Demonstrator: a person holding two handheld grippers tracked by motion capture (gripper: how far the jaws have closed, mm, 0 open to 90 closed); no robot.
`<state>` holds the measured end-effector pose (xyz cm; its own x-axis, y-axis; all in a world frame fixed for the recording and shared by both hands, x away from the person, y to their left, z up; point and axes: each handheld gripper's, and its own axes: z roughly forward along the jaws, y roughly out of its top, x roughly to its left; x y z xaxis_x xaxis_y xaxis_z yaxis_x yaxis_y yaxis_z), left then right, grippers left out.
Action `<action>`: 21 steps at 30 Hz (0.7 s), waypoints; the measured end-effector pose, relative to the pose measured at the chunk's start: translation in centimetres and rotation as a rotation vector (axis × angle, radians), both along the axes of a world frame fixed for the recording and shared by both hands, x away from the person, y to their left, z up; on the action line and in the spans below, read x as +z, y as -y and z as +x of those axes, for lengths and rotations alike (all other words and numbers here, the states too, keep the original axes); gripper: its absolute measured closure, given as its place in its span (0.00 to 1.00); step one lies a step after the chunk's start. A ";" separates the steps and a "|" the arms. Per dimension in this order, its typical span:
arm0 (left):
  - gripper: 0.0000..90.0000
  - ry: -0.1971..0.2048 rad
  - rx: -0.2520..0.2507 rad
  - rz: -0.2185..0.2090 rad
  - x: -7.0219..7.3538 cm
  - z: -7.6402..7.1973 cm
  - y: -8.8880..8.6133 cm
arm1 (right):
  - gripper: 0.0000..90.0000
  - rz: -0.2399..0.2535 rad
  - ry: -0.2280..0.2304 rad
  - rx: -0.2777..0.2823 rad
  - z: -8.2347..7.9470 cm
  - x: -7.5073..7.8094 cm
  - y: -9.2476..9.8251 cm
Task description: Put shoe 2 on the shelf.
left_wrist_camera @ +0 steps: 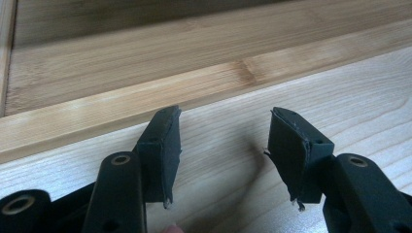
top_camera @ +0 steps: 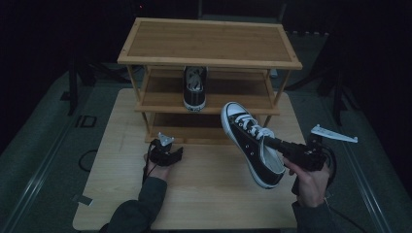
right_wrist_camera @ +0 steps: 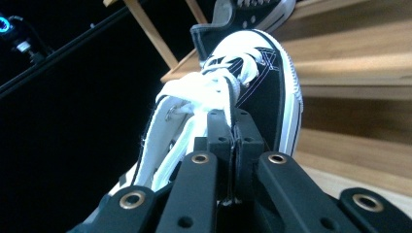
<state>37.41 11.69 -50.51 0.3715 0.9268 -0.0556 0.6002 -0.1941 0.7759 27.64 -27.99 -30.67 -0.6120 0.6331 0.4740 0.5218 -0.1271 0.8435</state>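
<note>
Right gripper: my fingers clamped on raised black sneaker.
Left gripper: my fingers apart, empty, over surface.

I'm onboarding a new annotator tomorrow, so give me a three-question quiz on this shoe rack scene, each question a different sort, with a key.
1. True or false: the left gripper holds a sneaker.
2. Multiple choice: the sneaker already on the rack sits on the (A) top shelf, (B) middle shelf, (C) bottom shelf.
3. Short answer: how does the right gripper hold the raised sneaker?

Key
1. False; its jaws stand open and empty over the table.
2. B; the shelved sneaker stands on the middle shelf.
3. Its jaws are closed at the sneaker's opening by the laces, lifting it off the table, toe toward the rack.
</note>
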 end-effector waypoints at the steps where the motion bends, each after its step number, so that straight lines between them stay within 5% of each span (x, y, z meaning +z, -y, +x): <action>1: 0.52 0.000 0.000 0.000 0.0 0.0 0.0 | 0.99 0.004 0.000 -0.005 0.2 0.2 -0.1; 21: 0.52 -0.020 0.008 -0.014 0.0 0.1 0.0 | 0.99 0.044 0.028 -0.147 6.1 2.5 -2.7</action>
